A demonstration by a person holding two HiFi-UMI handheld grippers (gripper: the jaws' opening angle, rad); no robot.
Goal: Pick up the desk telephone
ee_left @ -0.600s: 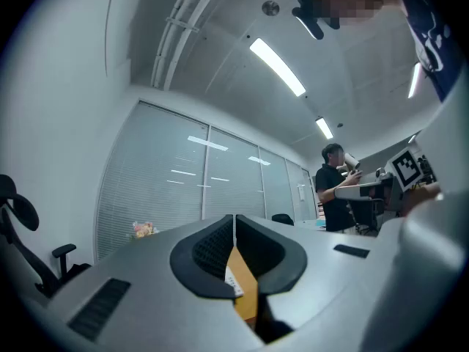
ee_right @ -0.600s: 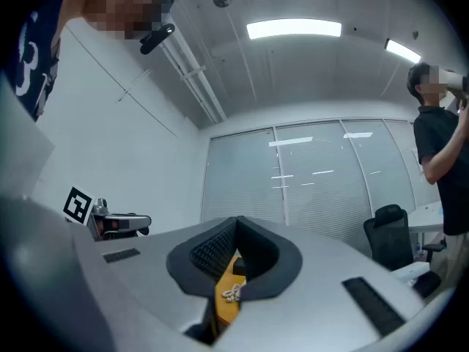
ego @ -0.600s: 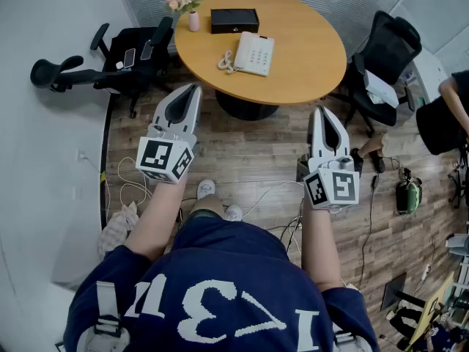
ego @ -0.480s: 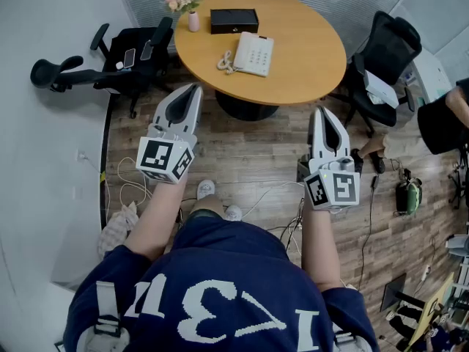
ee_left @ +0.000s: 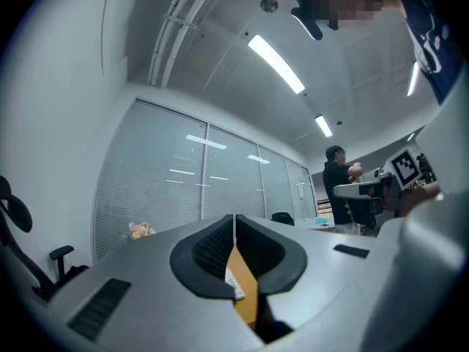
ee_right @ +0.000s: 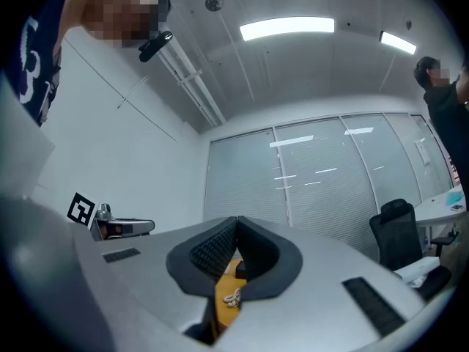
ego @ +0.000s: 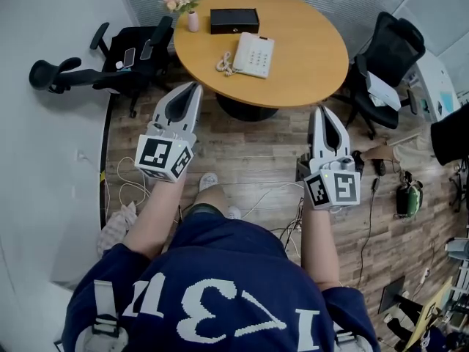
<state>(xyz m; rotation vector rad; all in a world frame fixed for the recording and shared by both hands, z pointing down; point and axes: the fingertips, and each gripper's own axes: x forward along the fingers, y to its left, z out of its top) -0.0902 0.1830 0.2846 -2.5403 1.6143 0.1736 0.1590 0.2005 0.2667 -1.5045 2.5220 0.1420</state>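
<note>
**Grippers.** The left gripper (ego: 193, 88) is closed: in the left gripper view its two jaws meet along a single seam, and nothing is clamped between them. The right gripper (ego: 321, 111) is likewise closed and empty, and the right gripper view shows its jaws pressed tip to tip. Both grippers are held over the brown wood-plank floor (ego: 249, 149), short of the table's near edge and side by side with a gap between them. Each gripper points toward the table.

**Task object.** The white push-button desk telephone (ego: 254, 53) lies flat on the round orange-brown wooden table (ego: 311, 50), near the centre of the top. Its coiled cream handset cord (ego: 225, 63) is bunched against the telephone's left side. Neither gripper touches the telephone, and both are well apart from it.

**Other items on the table.**
- A rectangular black box (ego: 234, 20) sits beyond the telephone, near the far edge.
- A small pink vase of pale flowers (ego: 192, 19) stands to the left of the box at the table's rim.

**Surroundings.**
- A black office chair (ego: 139, 53) stands at the left of the table.
- A second black swivel chair (ego: 388, 53) stands at the right.
- Loose white cables (ego: 275, 193) trail across the floor between the grippers.
</note>
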